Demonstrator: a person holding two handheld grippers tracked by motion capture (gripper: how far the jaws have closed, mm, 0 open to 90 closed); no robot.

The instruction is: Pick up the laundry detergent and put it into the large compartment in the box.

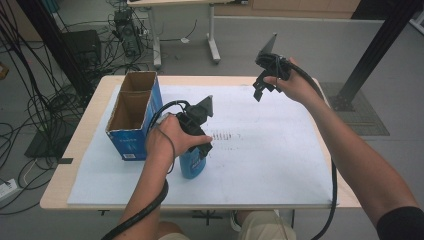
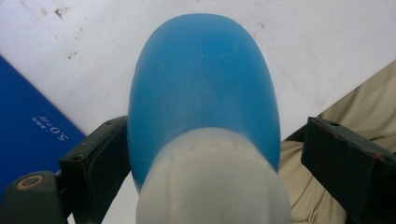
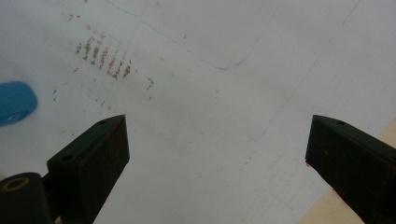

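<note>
With the blue bottle (image 2: 203,88) standing on the tabletop (image 1: 280,165) between the left gripper's (image 1: 202,137) wide fingers, only one finger touches, so an off-centre squeeze could tip it.

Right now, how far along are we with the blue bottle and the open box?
Done: nothing lies in the open blue cardboard box; both its compartments look bare. In hand: the left gripper straddles the blue plastic bottle with a white cap, which stands upright on the white mat; a gap remains on one side, so no grip yet. The right gripper hovers open above the mat. Left: probably gripping, lifting and boxing the bottle.
</note>
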